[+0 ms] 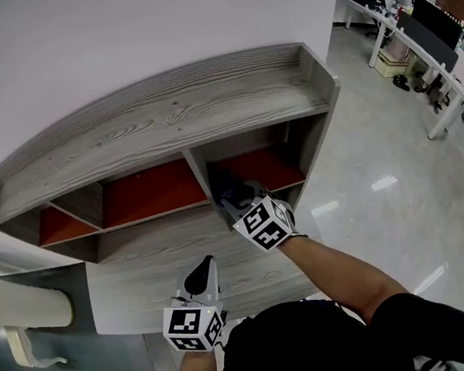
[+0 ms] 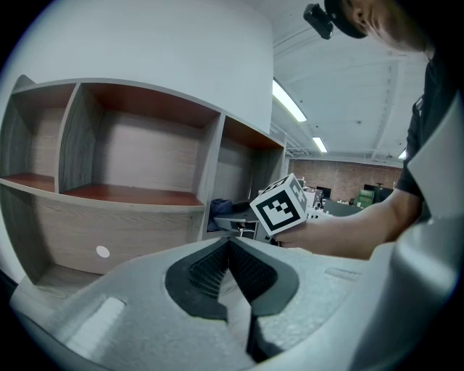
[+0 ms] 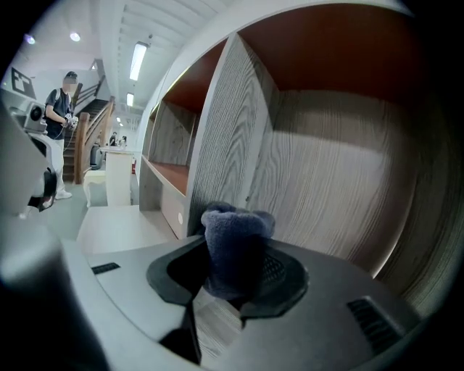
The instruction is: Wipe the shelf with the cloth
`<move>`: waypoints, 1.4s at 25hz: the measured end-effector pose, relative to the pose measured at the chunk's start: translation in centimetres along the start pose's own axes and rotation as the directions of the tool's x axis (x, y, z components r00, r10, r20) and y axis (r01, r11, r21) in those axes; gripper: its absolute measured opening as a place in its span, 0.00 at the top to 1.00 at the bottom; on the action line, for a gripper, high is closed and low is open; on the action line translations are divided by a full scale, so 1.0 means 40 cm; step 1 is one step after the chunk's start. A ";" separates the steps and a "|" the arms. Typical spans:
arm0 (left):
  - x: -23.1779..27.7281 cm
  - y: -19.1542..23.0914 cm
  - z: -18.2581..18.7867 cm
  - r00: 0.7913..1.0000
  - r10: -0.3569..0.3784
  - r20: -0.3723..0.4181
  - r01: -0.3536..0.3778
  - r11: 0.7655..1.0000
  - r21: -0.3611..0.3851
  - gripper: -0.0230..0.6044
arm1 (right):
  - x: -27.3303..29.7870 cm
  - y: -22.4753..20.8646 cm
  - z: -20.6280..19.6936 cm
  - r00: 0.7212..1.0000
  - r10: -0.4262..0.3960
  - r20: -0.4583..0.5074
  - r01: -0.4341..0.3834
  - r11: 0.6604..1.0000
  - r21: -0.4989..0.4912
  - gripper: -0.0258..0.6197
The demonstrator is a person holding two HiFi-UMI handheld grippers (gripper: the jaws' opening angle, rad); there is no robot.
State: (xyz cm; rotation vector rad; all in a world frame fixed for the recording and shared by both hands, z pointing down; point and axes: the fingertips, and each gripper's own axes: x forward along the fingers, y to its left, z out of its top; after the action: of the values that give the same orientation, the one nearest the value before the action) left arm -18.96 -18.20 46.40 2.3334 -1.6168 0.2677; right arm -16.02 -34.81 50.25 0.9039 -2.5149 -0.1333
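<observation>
**Grey wood shelf, blue cloth in its right-hand compartment**

Grey wood-grain boards made up the shelf [image 1: 165, 113], which stood against a white wall on a counter [image 1: 136, 295] of the same grain. Its three open compartments had rusty-red floors. The right tongs [image 1: 236, 205] reached into the rightmost compartment, with the person's bare forearm [image 1: 341, 268] stretched out behind them. Their jaws pinched a dark blue cloth [image 3: 235, 239], and a bunched fold of it stood up above the ribbed pads. In the right gripper view the cloth sat low in the compartment, just beside the upright divider [image 3: 225, 130] on its left and near the back panel. Whether the cloth actually touched the wood could not be told. From the head view only a dark patch of the cloth showed at the compartment's mouth.

The left tongs [image 1: 206, 268] hung lower down, over the counter in front of the shelf and well apart from the cloth. Their jaws were pressed together at the tips with nothing between them. The left gripper view looked across at the compartments and caught the right tongs' marker cube [image 2: 281, 205] at the mouth of the right-hand one.

A pale glossy floor [image 1: 384, 205] lay to the right of the shelf, with white desks [image 1: 438, 24] carrying dark monitors further off. A distant person [image 3: 61, 109] stood near a staircase in the right gripper view.
</observation>
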 end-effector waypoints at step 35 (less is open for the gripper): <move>0.065 -0.127 0.001 0.993 -0.108 -0.036 0.110 0.992 0.065 0.95 | -0.239 -0.285 -0.193 0.958 -0.284 0.037 0.195 0.741 0.643 0.75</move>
State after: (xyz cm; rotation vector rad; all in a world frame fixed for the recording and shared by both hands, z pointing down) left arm -13.29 -18.82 46.52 2.4447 -1.4811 0.3390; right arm 0.55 -37.23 50.65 1.5286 -2.5784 0.6470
